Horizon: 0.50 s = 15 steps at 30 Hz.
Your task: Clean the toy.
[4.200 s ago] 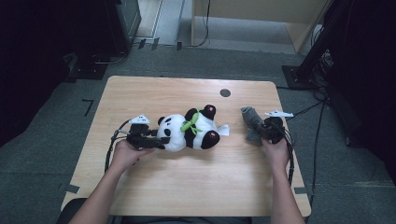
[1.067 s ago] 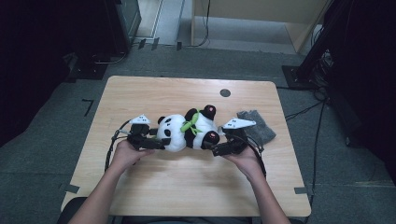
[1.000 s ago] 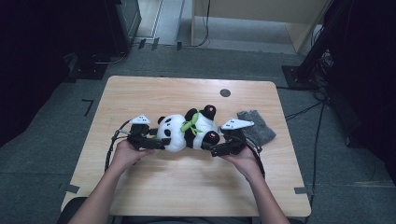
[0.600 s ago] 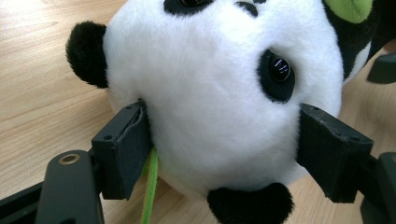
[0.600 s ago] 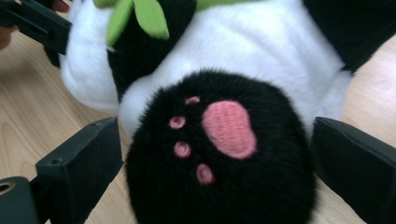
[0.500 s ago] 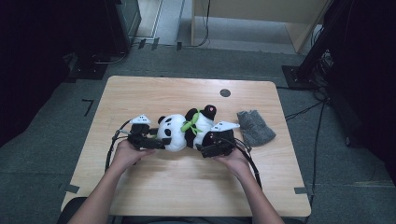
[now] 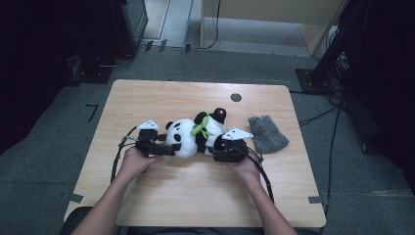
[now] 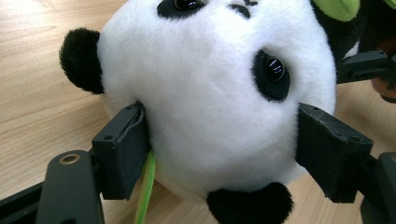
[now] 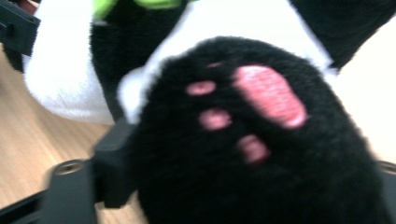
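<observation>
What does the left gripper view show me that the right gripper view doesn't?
Left gripper view: the panda's white head with its eyes, squeezed between the left gripper's pads. Right gripper view: a black paw with pink pads, sitting between the right gripper's jaws, which have just been closing. Both: the plush panda lying on the wooden table, and its green ribbon.

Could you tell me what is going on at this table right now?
A person is working on a plush panda lying on the table, with a gripper in each hand. The left gripper is clamped on the panda's head. The right gripper has just been closing its jaws around a black foot with pink pads; the foot sits between them. A grey cloth lies to the right, apart from the panda.
</observation>
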Each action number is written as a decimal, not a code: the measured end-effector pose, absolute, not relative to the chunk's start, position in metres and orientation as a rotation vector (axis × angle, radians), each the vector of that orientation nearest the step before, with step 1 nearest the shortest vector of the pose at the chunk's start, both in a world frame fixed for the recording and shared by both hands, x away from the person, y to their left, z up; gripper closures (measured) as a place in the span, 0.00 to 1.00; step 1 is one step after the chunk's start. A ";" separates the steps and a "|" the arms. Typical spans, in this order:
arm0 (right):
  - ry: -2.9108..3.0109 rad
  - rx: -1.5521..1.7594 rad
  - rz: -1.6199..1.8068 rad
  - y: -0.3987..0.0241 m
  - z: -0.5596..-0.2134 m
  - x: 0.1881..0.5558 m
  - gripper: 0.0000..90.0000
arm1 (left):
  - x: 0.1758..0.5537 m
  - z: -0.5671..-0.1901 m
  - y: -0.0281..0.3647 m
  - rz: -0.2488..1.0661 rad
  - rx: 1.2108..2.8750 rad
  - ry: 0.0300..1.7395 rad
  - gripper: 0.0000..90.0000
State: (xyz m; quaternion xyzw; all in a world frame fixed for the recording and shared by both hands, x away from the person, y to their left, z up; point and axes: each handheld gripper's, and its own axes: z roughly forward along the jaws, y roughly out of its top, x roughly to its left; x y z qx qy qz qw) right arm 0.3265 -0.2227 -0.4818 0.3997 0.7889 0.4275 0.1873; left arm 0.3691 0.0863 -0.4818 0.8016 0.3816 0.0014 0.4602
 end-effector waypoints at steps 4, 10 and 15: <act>2.221 1.181 1.175 -0.223 -0.473 0.327 0.43 | 0.369 -0.479 0.086 0.014 1.943 0.935 0.25; 2.195 1.341 1.240 -0.244 -0.451 0.331 0.49 | 0.365 -0.464 0.094 0.033 1.854 0.854 0.29; 2.151 1.374 1.243 -0.259 -0.433 0.327 0.52 | 0.360 -0.461 0.093 0.029 1.870 0.771 0.29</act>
